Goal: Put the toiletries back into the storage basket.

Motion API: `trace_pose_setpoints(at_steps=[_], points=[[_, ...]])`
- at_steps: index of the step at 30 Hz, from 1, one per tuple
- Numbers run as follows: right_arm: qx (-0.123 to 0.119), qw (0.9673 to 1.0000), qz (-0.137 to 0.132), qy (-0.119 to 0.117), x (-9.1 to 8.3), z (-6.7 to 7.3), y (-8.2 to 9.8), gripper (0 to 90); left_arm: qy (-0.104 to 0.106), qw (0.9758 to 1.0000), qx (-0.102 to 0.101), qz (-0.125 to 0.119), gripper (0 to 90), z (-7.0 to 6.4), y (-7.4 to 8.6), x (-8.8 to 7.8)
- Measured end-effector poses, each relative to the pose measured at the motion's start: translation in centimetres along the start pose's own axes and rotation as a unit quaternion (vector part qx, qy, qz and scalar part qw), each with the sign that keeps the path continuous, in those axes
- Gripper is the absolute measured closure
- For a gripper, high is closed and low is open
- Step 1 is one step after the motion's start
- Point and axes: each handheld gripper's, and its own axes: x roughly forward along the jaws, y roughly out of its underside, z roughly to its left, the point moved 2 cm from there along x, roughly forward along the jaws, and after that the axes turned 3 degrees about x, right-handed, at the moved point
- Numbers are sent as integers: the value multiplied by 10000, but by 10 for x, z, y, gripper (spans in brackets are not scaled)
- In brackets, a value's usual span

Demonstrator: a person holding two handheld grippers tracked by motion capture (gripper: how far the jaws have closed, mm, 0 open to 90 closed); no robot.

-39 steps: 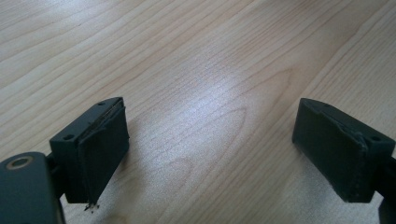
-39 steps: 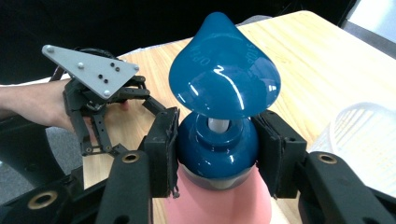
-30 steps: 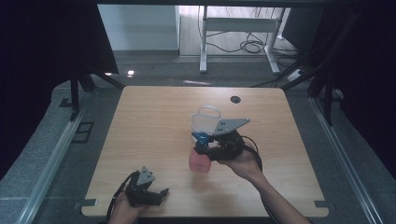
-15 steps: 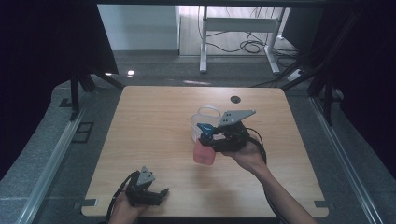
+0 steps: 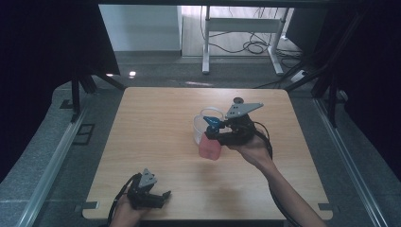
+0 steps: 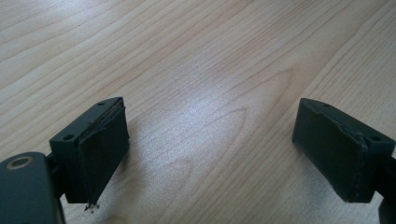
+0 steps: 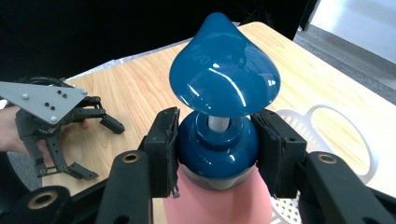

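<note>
Pink pump bottle [image 7: 219, 200] with blue pump head [image 7: 223, 72], clamped at its blue collar by the right gripper [image 7: 217, 151], just beside the white basket [image 5: 204, 124] mid-table. Left gripper [image 6: 212, 154] spread wide over bare table [image 6: 187, 60], near the front edge.

My black right gripper [image 7: 215, 156] clamps a pink plastic bottle [image 7: 217, 205] with a glossy blue pump cap [image 7: 223, 79]. Beside the bottle stands a white perforated basket [image 7: 327, 140] on the pale woodgrain table [image 5: 156, 137].
</note>
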Motion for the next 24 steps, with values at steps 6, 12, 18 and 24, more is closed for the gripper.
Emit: trace_pose_setpoints(at_steps=[6,12,18,24], points=[[-8,10000,-16,53,-1,-3,-6,527,2,10000,-2,1,104,0,0,0],[18,9999,-51,93,-3,-7,-12,527,4,10000,-1,1,104,0,0,0],[69,9998,-97,155,-4,-13,-17,527,6,10000,-15,-1,104,0,0,0],[85,9995,-105,285,-5,-21,-23,527,5,10000,-5,-2,104,0,0,0]])
